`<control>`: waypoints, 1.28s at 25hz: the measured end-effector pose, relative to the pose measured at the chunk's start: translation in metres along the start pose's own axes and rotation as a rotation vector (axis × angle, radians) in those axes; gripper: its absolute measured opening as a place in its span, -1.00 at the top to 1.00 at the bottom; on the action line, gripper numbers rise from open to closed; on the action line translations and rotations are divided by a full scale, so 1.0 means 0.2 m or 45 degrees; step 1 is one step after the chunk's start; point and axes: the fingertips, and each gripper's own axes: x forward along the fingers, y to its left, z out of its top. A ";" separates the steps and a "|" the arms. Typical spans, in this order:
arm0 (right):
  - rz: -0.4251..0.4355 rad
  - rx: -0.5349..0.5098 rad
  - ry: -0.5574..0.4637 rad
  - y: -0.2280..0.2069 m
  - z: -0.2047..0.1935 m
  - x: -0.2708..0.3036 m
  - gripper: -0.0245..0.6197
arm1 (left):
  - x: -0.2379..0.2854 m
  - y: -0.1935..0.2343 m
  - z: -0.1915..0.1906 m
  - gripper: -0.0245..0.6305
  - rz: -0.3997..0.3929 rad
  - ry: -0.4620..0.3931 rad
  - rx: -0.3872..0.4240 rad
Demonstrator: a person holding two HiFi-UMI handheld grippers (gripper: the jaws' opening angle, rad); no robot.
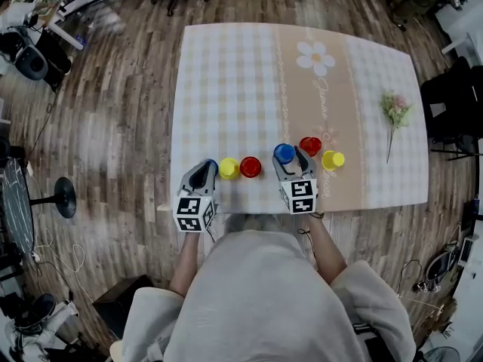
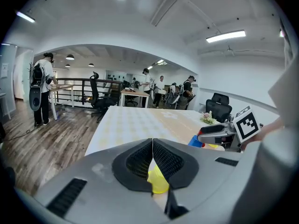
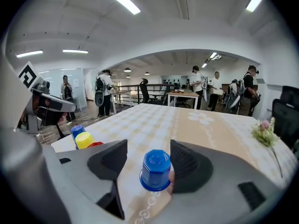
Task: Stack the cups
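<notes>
Six small cups stand upside down in a row near the table's front edge: blue, yellow, red, blue, red, yellow. My left gripper is shut and holds nothing, its tips by the left blue cup. In the left gripper view the yellow cup shows just beyond the closed left gripper. My right gripper is open around the second blue cup, which sits between the jaws close to the right one. The right gripper is not closed on it.
An artificial flower sprig lies at the table's right side. The checked tablecloth has a beige band with a daisy print. Wooden floor, office chairs and desks surround the table; several people stand in the background.
</notes>
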 end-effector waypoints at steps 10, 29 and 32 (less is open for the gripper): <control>-0.007 0.015 0.097 -0.09 -0.11 0.08 0.09 | 0.03 0.02 0.03 0.88 0.028 -0.002 -0.005; 0.000 -0.026 0.161 -0.08 -0.20 0.10 0.26 | -0.02 0.04 0.01 0.88 0.045 -0.017 -0.012; 0.009 -0.033 0.144 -0.07 -0.15 0.09 0.26 | -0.04 0.05 0.00 0.88 0.053 -0.015 -0.012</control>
